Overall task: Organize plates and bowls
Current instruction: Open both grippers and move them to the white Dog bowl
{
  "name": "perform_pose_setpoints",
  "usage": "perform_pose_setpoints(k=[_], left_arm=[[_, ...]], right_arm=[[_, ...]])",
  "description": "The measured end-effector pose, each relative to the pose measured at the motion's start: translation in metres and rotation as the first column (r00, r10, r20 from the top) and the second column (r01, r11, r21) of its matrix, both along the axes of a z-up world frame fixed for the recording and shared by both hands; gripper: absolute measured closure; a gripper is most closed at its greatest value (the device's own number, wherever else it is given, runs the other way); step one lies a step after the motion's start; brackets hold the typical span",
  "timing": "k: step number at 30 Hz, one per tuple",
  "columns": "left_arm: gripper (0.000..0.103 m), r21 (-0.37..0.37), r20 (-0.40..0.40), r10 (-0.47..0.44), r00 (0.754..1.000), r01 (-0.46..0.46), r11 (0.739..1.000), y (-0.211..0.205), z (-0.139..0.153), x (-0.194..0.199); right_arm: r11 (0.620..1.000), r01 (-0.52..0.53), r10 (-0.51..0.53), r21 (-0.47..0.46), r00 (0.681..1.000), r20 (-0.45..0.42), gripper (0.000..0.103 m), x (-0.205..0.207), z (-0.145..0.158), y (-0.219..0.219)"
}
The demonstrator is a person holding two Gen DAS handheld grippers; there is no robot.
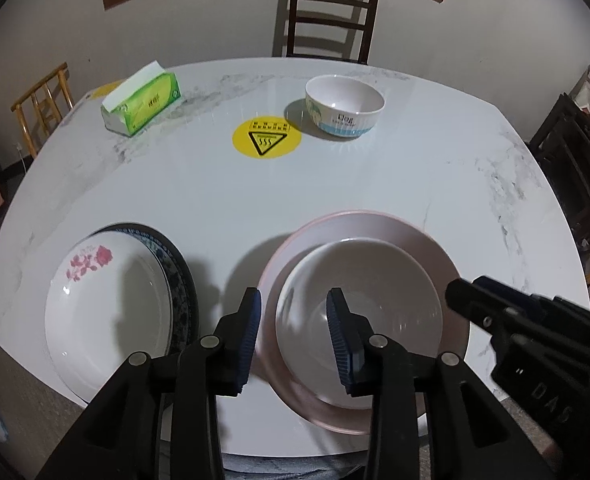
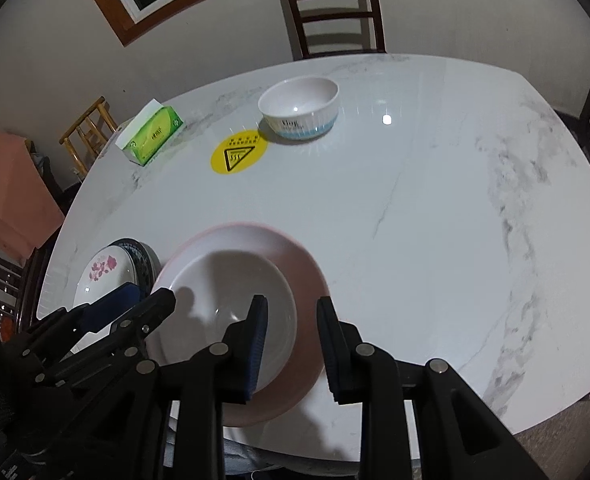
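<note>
- A white marble-pattern bench [image 1: 335, 184] carries all the dishes.
- Left tongs [image 1: 295, 334] hang at 6 o'clock in the left wrist view with the pads apart; the near rim of the white bowl [image 1: 379, 280] and the pink plate [image 1: 427, 248] lies between them, and neither pad presses on it.
- Right tongs [image 2: 291, 344] sit at 6 o'clock in the right wrist view, pads also apart, straddling the right-hand rim of the same bowl and plate without clamping.
- The white bowl sits inside the pink plate, near the front edge of the bench.
- At 9 o'clock from that pair a flower plate [image 1: 107, 304], white with pink blossoms, lies on top of a dark-rimmed plate [image 1: 183, 276] with a blue-and-white pattern.
- A second bowl [image 1: 345, 106] stands alone at 12 o'clock, far across the bench; its side has blue print and a pale blue band, the lettering too small to read.
- Just at 8 o'clock from it is a round yellow sticker [image 1: 266, 136] with a black triangle holding wavy heat lines, and a line of unreadable characters above.
- A green tissue box [image 1: 141, 100] lies at 11 o'clock; its writing is illegible.
- The right tongs' body, seen from the left wrist, is embossed "DAS".
- A dark wooden chair [image 1: 331, 16] stands behind the bench.
</note>
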State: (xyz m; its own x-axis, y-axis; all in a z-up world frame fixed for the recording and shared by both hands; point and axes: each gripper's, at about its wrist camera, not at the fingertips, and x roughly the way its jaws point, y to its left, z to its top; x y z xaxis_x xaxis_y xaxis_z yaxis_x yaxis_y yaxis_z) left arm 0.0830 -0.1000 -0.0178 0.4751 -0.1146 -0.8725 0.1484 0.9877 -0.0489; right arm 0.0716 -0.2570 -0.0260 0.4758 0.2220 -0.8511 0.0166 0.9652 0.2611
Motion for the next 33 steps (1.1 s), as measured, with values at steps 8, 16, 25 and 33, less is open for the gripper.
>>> perform_pose_setpoints(k=[8, 16, 25, 33], left_arm=[[0.065, 0.042, 0.06, -0.003, 0.998, 0.0, 0.999, 0.002, 0.012, 0.003], [0.065, 0.094, 0.065, -0.001, 0.998, -0.005, 0.996, 0.005, 0.013, 0.023], [0.065, 0.075, 0.019, 0.01, 1.0, -0.011, 0.997, 0.011, 0.01, 0.069], [0.065, 0.055, -0.025, 0.039, 0.999, -0.038, 0.998, 0.017, 0.002, 0.128]], right_arm=[[0.999, -0.021, 0.023, -0.043, 0.999, 0.031, 0.077, 0.011, 0.013, -0.008], [0.995, -0.053, 0.055, -0.082, 0.998, 0.033, 0.077, 0.034, 0.017, -0.017], [0.994, -0.086, 0.088, -0.065, 0.996, 0.025, 0.077, 0.082, 0.015, -0.035], [0.992, -0.103, 0.103, -0.072, 0.995, 0.004, 0.077, 0.142, 0.006, -0.045]])
